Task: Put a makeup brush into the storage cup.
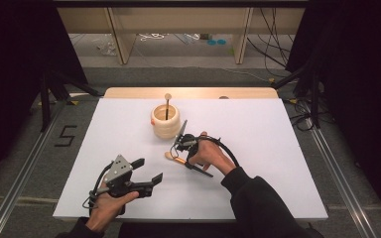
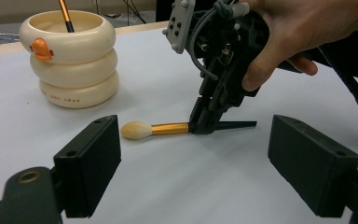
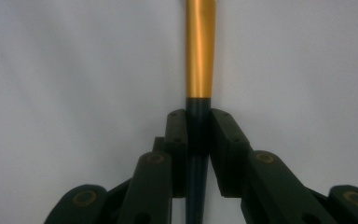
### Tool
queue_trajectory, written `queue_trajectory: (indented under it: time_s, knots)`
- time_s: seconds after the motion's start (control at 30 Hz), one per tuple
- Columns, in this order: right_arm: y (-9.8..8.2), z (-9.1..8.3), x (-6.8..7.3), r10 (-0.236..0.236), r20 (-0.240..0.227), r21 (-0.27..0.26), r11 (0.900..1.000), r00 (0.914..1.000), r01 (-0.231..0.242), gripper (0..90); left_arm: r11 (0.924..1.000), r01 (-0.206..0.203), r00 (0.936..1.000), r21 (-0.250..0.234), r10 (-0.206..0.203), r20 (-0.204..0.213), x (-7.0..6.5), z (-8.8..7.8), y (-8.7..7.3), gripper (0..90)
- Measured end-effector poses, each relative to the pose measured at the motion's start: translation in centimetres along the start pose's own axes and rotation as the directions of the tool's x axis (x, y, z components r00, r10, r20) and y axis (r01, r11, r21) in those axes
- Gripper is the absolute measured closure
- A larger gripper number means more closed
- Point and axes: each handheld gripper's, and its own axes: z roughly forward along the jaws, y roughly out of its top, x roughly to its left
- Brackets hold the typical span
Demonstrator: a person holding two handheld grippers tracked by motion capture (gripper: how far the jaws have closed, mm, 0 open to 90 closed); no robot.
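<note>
A makeup brush (image 1: 177,159) with a cream head, gold ferrule and dark handle lies flat on the white table top (image 1: 263,148), just in front of a cream ring-stacked duck holder (image 1: 166,121). My right gripper (image 1: 183,157) points down at it and is shut on the dark handle just behind the ferrule; in the right gripper view the handle (image 3: 198,140) is pinched between both pads, with the ferrule (image 3: 199,51) running away from them. A second brush (image 1: 167,105) stands in the holder. My left gripper (image 1: 148,170) hovers open near the front left, nothing between its jaws, facing the brush (image 2: 156,129).
The holder (image 2: 72,65) stands left of the right gripper (image 2: 205,126) in the left gripper view. A wooden table edge (image 1: 188,92) runs behind the white top. Beyond it are floor, cables and wooden furniture legs. Metal rails flank both sides.
</note>
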Motion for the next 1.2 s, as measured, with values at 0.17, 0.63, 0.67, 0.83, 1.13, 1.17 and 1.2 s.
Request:
queue_trajectory:
  time_s: [0.17,0.63,0.67,0.83,1.13,1.17,1.2]
  knots:
    - [-0.1,0.1,0.1,-0.060,0.035,-0.012,0.998,0.9976,0.061,78.2,0.9999,-0.011,0.9999,0.000,0.011,0.002,0.1,0.0,0.0,16.8]
    - [-0.8,-1.8,0.6,-0.065,0.003,-0.149,0.987,0.9979,0.065,78.4,0.9999,0.012,0.9999,0.004,-0.012,-0.008,0.2,0.0,-0.1,17.1]
    - [-0.9,-2.0,0.8,-0.029,-0.011,-0.177,0.984,0.9995,0.026,78.4,1.0000,-0.003,1.0000,0.004,0.003,-0.004,0.3,0.0,0.0,17.1]
    - [-1.7,-3.2,0.2,-0.026,-0.042,-0.291,0.957,0.9988,0.013,78.4,0.9999,0.010,0.9999,0.003,-0.010,-0.006,0.2,0.0,0.0,17.1]
    - [-3.0,-4.3,-0.2,-0.031,-0.071,-0.445,0.896,0.9970,-0.004,78.4,1.0000,-0.003,1.0000,0.001,0.003,-0.001,0.3,0.1,-0.1,17.1]
    - [-3.0,-4.4,-0.2,-0.029,-0.068,-0.455,0.890,0.9973,-0.005,78.4,1.0000,-0.002,1.0000,0.002,0.002,-0.004,0.3,0.1,-0.1,17.1]
    - [-3.1,-4.5,-0.2,-0.028,-0.069,-0.469,0.883,0.9972,-0.007,78.4,1.0000,0.004,0.9999,-0.001,-0.004,-0.011,0.3,0.1,-0.1,17.2]
